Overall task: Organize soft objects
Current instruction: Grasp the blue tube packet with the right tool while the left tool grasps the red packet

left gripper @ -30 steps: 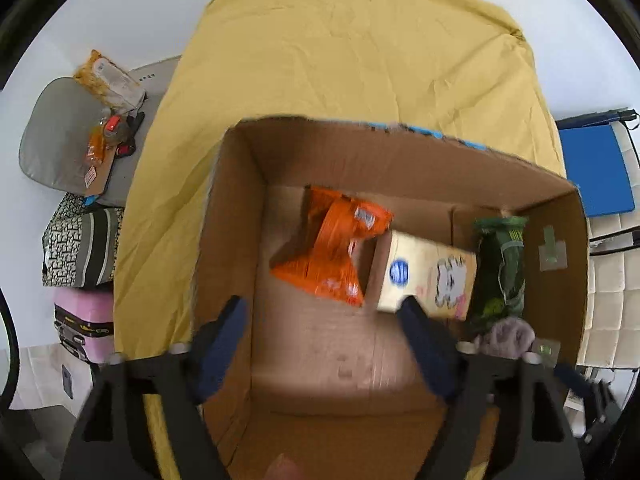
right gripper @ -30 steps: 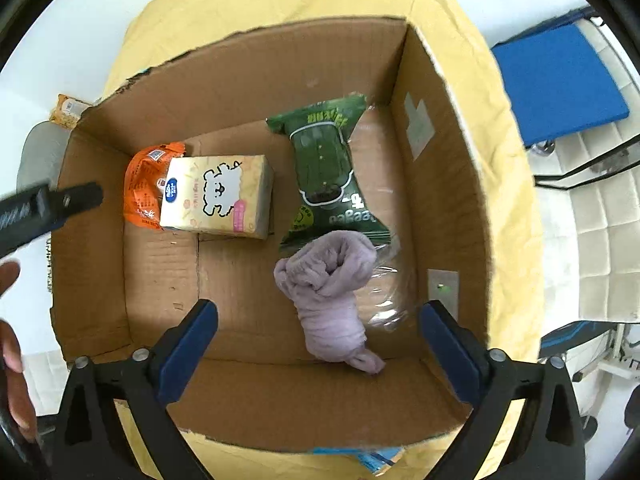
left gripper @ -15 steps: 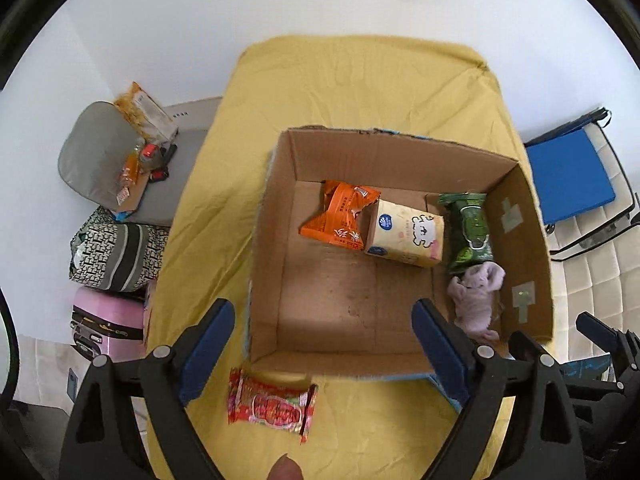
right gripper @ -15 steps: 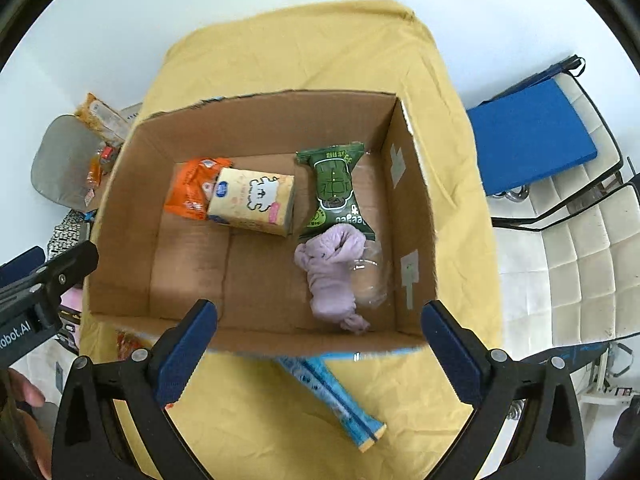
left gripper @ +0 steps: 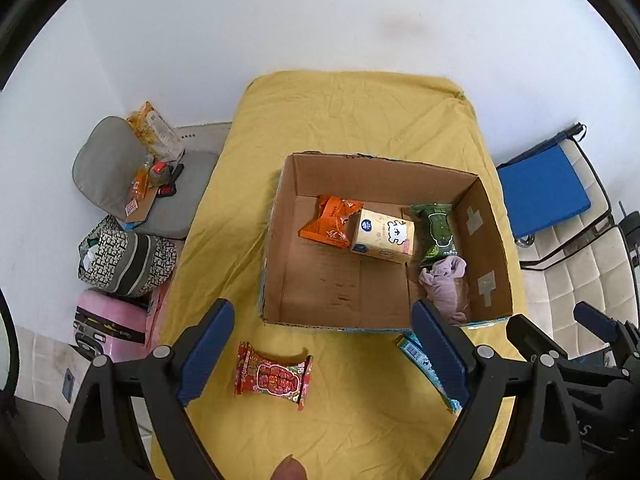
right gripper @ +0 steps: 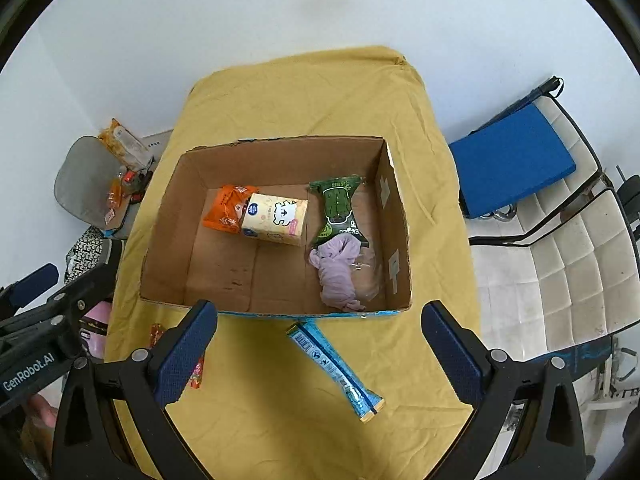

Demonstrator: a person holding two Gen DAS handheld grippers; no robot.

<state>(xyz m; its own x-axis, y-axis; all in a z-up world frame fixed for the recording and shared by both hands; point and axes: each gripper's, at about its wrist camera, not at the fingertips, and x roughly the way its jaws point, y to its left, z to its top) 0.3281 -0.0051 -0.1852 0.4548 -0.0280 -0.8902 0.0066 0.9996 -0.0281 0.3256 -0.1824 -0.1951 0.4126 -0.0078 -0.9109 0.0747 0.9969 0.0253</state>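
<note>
An open cardboard box [left gripper: 280,208] [right gripper: 396,216] stands on a yellow-covered table [left gripper: 352,120]. Inside lie an orange packet [left gripper: 330,224] [right gripper: 224,212], a cream tissue pack [left gripper: 382,236] [right gripper: 276,220], a green packet [left gripper: 436,230] [right gripper: 338,210] and a lilac cloth [left gripper: 444,284] [right gripper: 338,272]. A red packet [left gripper: 274,374] [right gripper: 196,372] and a blue packet [right gripper: 336,364] [left gripper: 424,360] lie on the table in front of the box. My left gripper [left gripper: 322,352] is open and empty above the red packet. My right gripper [right gripper: 318,352] is open and empty above the blue packet.
A grey chair [left gripper: 108,172] with snacks, a patterned bag [left gripper: 124,260] and a pink case [left gripper: 112,324] stand left of the table. A blue-cushioned chair [left gripper: 544,188] [right gripper: 512,156] and a white seat [right gripper: 560,264] stand on the right.
Both grippers have pulled back and up, out of the box; the whole box and table now show, with the red and blue packets in front. Nothing was grasped.
</note>
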